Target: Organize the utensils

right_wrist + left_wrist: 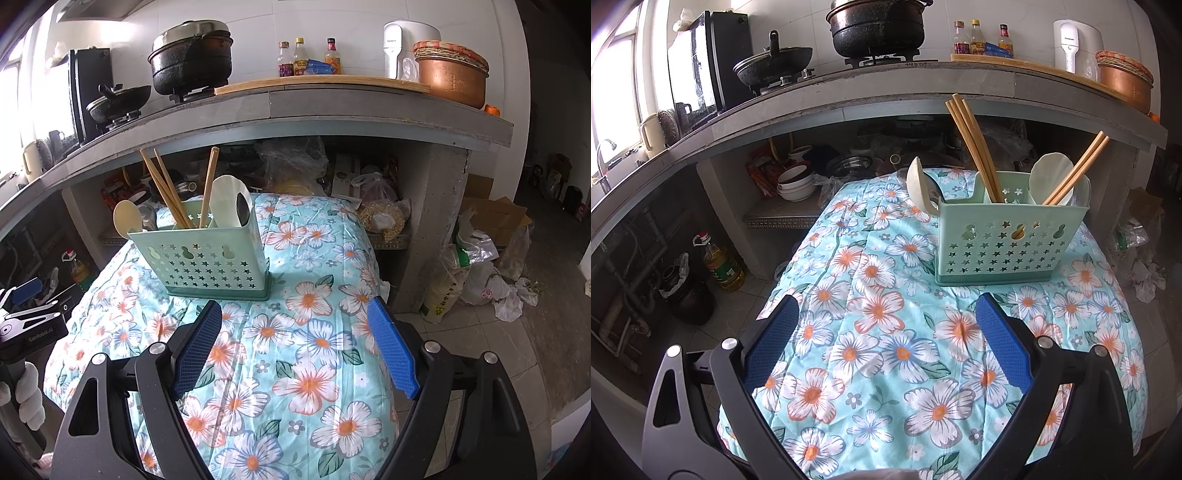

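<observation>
— Chopsticks (971, 147) and spoons (1051, 175) stand in the green holder (1008, 240) on my flowery cloth (886, 350).
— Your claws?
— Left gripper (886, 321) and right gripper (295, 325) are both wide apart, holding nothing.

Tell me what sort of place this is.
A lived-in home kitchen, most likely. A black pot sits on a gas burner on the concrete counter, sauce bottles line the wall, and bowls are stacked on the shelf beneath. A green utensil caddy stands on a floral cloth.
</observation>
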Available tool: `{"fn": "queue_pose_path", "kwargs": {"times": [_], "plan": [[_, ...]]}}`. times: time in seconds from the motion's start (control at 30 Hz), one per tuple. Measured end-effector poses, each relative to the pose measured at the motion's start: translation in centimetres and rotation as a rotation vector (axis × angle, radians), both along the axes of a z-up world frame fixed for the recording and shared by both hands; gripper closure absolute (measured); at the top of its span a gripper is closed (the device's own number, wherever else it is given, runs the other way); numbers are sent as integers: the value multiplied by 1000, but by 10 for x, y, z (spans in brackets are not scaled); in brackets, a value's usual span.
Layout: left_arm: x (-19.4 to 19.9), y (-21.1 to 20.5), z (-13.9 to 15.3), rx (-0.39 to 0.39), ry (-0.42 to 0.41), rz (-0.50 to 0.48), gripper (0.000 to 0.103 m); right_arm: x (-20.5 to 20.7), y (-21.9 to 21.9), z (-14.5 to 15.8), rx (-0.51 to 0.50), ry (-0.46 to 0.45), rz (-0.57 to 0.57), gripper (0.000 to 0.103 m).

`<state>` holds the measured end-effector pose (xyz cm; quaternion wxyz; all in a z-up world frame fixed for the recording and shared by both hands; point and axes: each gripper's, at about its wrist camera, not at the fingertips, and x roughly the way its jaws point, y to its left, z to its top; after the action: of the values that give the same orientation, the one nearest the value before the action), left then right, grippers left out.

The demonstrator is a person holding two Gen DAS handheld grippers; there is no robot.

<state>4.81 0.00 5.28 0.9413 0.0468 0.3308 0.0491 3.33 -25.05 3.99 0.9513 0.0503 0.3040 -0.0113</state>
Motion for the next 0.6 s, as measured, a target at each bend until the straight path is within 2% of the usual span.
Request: {"fn": "queue_pose_path", "kwargs": {"times": [0.6], "plan": [[0, 0, 0, -1, 0, 0, 10, 0, 2, 1, 0, -2, 4, 24]]}}
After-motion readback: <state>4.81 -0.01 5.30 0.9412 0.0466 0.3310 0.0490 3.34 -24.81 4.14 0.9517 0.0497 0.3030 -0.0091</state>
